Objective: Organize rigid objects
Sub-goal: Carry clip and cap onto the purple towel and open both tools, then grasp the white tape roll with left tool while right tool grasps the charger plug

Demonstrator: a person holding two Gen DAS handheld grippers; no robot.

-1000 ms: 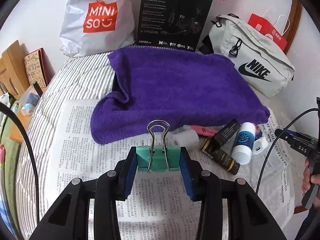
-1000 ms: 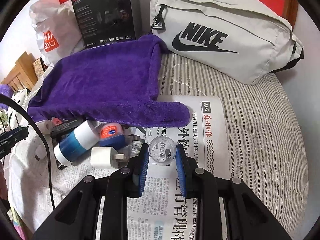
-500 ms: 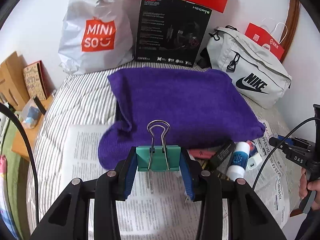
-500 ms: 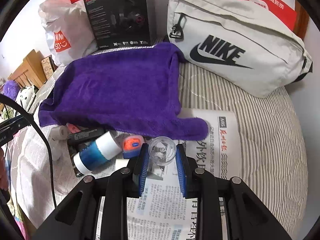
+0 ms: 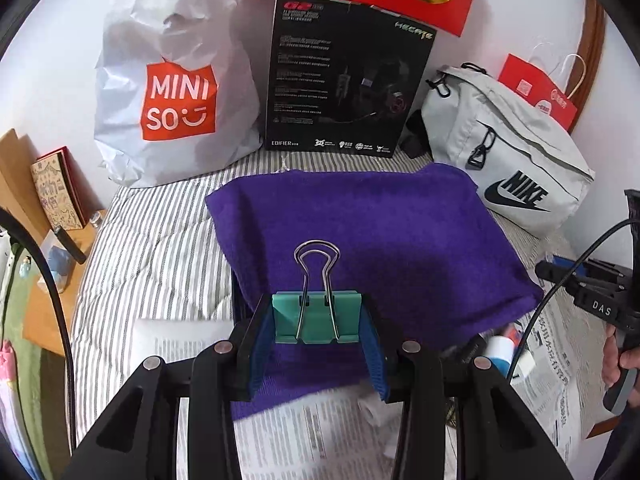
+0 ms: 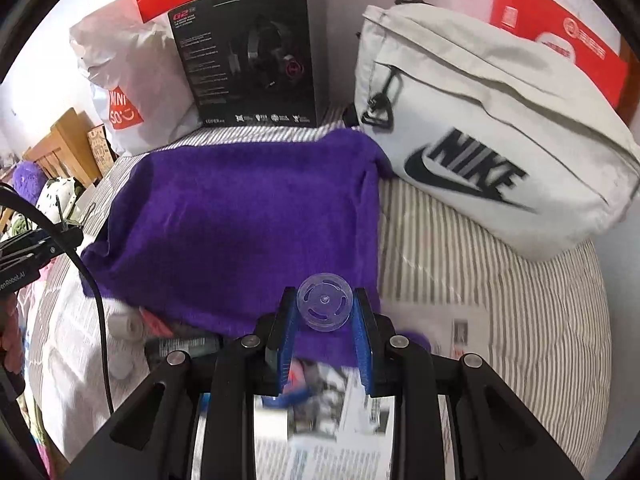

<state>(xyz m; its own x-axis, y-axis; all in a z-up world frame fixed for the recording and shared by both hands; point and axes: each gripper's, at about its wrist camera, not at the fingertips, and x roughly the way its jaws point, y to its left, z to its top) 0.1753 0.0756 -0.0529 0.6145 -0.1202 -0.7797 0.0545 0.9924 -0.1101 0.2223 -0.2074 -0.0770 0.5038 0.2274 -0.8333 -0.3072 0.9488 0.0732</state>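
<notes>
My left gripper point(image 5: 316, 322) is shut on a teal binder clip point(image 5: 316, 318) whose silver wire handles stand upright; it hangs above the near edge of a purple towel point(image 5: 360, 232). My right gripper point(image 6: 325, 308) is shut on a small clear plastic disc with slots point(image 6: 325, 307), held over the towel's point(image 6: 248, 216) near edge. Small items lie on newspaper point(image 5: 320, 432) below the towel's edge: a white and blue tube point(image 5: 500, 350) and a white charger point(image 5: 524, 364) in the left wrist view, a dark tube point(image 6: 184, 346) in the right wrist view.
Against the wall stand a white Miniso bag point(image 5: 172, 92), a black headset box point(image 5: 340, 80), a grey Nike pouch point(image 6: 480, 152) and a red paper bag point(image 5: 540, 92). A wooden bedside table point(image 5: 48, 280) sits left of the striped bed point(image 5: 152, 248). A hand point(image 5: 616, 360) grips the other tool's handle.
Both grippers have risen and moved toward the wall with their objects still held; they now hang over the towel's near edge, and the small items have slid down and partly out of view.
</notes>
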